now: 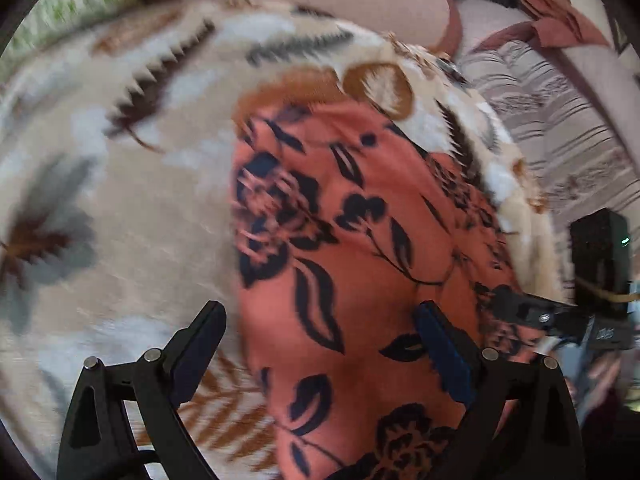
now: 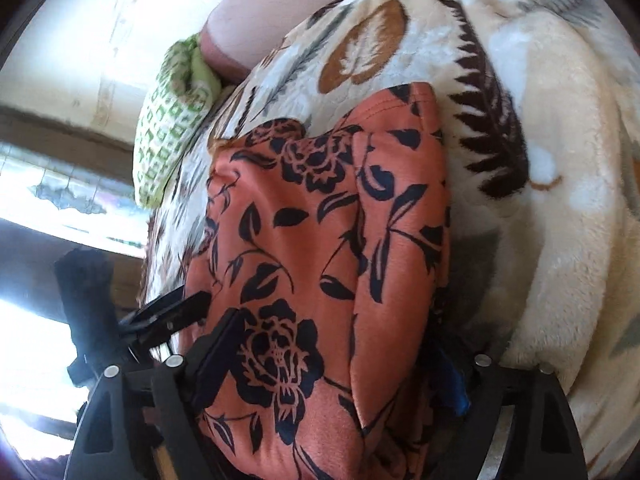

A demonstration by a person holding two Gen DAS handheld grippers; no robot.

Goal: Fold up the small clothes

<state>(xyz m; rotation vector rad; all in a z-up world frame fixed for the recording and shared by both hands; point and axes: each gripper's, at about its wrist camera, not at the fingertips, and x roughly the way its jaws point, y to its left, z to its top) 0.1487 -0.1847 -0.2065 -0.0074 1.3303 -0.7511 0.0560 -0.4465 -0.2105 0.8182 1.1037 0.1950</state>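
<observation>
An orange garment with a dark floral print (image 1: 352,248) lies on a cream leaf-patterned blanket (image 1: 132,200). My left gripper (image 1: 320,320) is open just above the garment's left edge; one finger is over the blanket, the other over the cloth. In the right wrist view the garment (image 2: 328,248) lies folded in a thick bundle between my right gripper's (image 2: 340,356) wide-spread fingers; the right finger (image 2: 452,384) is partly hidden by cloth. The right gripper also shows at the right edge of the left wrist view (image 1: 532,312). The left gripper also shows at the left of the right wrist view (image 2: 172,312).
A green-and-white patterned pillow (image 2: 168,128) and a pinkish cushion (image 2: 256,12) lie at the blanket's far end. A striped sofa or bed surface (image 1: 560,120) lies beyond the blanket's right edge. A bright window (image 2: 60,200) is at the left.
</observation>
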